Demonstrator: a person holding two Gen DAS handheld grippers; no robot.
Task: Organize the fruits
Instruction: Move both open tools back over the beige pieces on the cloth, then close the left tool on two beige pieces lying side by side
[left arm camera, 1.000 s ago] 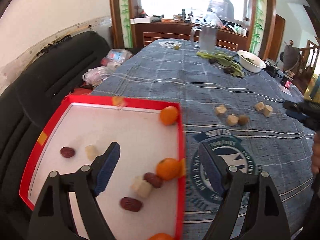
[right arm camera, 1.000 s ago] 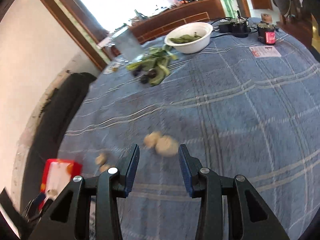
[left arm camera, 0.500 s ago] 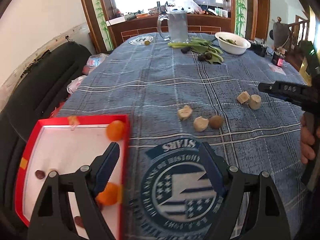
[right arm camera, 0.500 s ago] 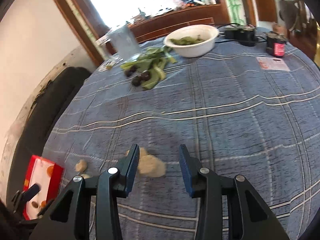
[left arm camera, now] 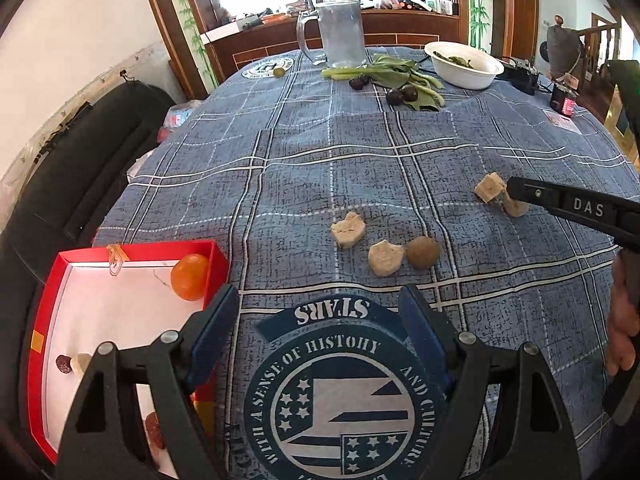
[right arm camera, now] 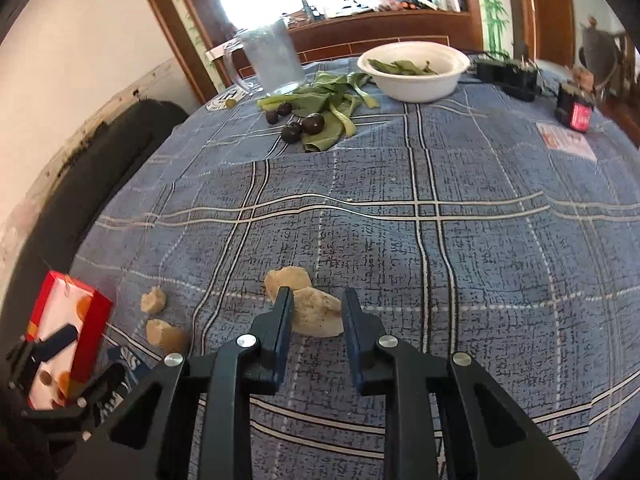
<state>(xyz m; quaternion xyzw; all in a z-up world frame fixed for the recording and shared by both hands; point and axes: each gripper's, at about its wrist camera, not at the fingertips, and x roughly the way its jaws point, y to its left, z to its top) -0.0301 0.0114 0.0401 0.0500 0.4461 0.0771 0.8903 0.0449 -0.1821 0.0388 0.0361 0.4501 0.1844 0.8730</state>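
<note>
right gripper (right arm camera: 316, 314) closing, pale fruit chunk (right arm camera: 316, 316) gripped between pads | step: pickup | next: carried to red tray (right arm camera: 86, 320) | left gripper (left arm camera: 320, 332) open, empty

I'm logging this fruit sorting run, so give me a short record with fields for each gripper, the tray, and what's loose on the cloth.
right gripper: jaws have just been closing around a pale fruit chunk, second chunk just behind
left gripper: open, empty, over the printed emblem
red tray: at the table's left edge, holds an orange and small pieces
loose on tablecloth: two pale chunks, one brown round fruit
</note>
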